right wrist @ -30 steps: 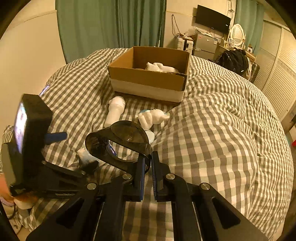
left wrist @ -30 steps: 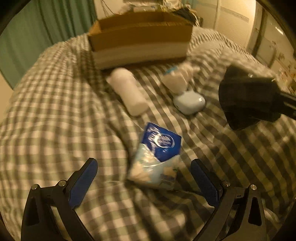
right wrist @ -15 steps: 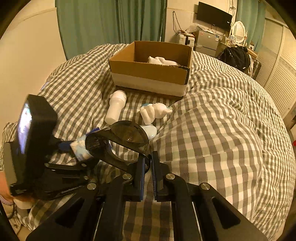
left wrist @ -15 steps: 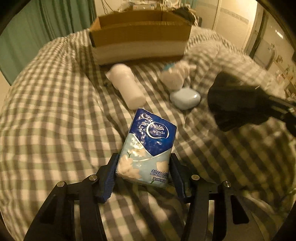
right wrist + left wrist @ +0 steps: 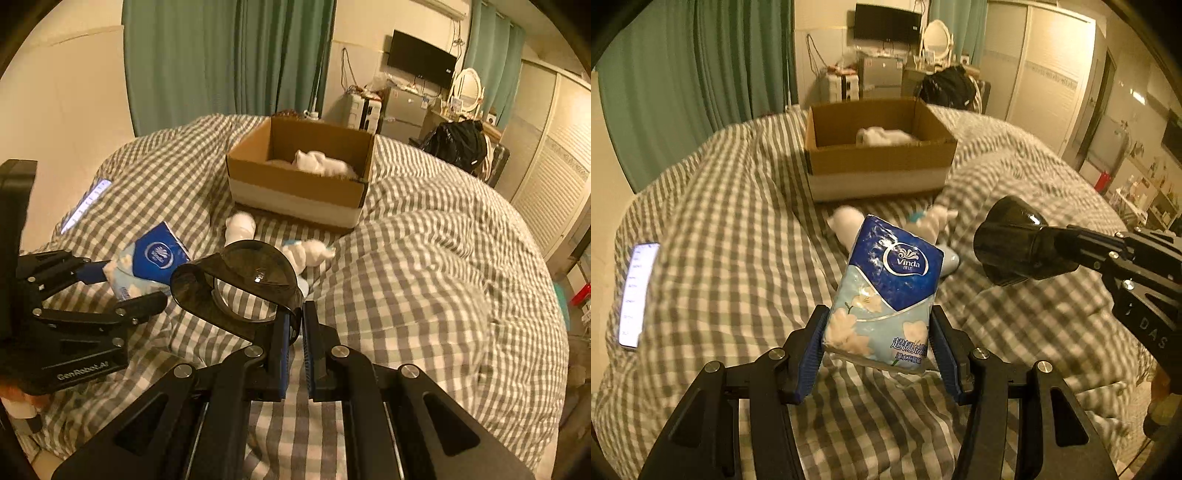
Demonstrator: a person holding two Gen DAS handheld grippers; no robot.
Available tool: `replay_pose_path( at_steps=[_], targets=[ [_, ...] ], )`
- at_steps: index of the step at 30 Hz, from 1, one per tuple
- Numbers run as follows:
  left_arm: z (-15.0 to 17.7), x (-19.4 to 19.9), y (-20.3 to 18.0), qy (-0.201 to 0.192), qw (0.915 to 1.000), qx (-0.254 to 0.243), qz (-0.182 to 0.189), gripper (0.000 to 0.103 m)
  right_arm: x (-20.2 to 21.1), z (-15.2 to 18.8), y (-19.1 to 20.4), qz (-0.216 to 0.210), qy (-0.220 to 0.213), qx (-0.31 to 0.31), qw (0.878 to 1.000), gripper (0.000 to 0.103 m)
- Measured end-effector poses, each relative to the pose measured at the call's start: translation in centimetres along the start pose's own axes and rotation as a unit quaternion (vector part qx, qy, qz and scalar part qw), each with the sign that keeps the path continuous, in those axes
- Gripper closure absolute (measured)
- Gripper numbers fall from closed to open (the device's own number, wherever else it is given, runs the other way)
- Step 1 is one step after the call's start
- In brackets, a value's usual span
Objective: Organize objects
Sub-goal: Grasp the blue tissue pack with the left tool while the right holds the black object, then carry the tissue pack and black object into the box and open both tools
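My left gripper is shut on a blue and white Vinda tissue pack and holds it up above the checked bed cover; the pack also shows in the right wrist view. My right gripper is shut on the edge of a dark smoky plastic cup, seen at right in the left wrist view. An open cardboard box stands farther back with a white soft toy inside. A white bottle, a white toy and a pale blue case lie before the box.
A lit phone lies on the cover at the left. Green curtains hang behind the bed. A dresser, a small fridge and a black bag stand beyond it. A wardrobe is at right.
My left gripper closed on the tissue pack and lifted it off the cover. The right gripper rose a little with the dark cup still in it.
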State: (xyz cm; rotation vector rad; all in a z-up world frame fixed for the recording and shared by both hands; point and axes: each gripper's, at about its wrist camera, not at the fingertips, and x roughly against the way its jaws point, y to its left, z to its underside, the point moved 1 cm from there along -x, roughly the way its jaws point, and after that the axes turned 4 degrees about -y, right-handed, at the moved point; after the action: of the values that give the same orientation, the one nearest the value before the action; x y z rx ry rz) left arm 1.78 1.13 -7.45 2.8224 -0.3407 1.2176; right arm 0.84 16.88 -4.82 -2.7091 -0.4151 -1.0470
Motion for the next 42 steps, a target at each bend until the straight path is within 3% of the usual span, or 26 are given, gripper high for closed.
replay_pose_path(
  at_steps=[9,16,21,33,42],
  targets=[
    [-3.5,4.1,0.9,-0.055,0.9985,0.002,-0.002,0.048,3.4,-2.2,0.4,0.0,-0.042,0.006,0.999,0.097],
    [-6.3,5.6,2.4,-0.084,0.9965,0.006,-0.001,0.048,5.5,-4.3,-0.4,-0.02,-0.072,-0.002,0.997,0.097],
    [-8.9,5.6,3.0,-0.098,0.9952,0.003,0.004,0.048,6.1,-6.7,-1.2,-0.013,-0.092,0.006,0.996,0.097],
    [-18.9,2.7,3.4,-0.136,0.9907,-0.01,0.005,0.048,2.6,-16.0,-3.2,-0.009,-0.124,0.019,0.992,0.097],
    [-25.3,-4.5,4.8,-0.134,0.9909,-0.001,-0.009,0.048,-3.8,-22.3,-4.7,-0.009,-0.123,0.021,0.992,0.097]
  ],
)
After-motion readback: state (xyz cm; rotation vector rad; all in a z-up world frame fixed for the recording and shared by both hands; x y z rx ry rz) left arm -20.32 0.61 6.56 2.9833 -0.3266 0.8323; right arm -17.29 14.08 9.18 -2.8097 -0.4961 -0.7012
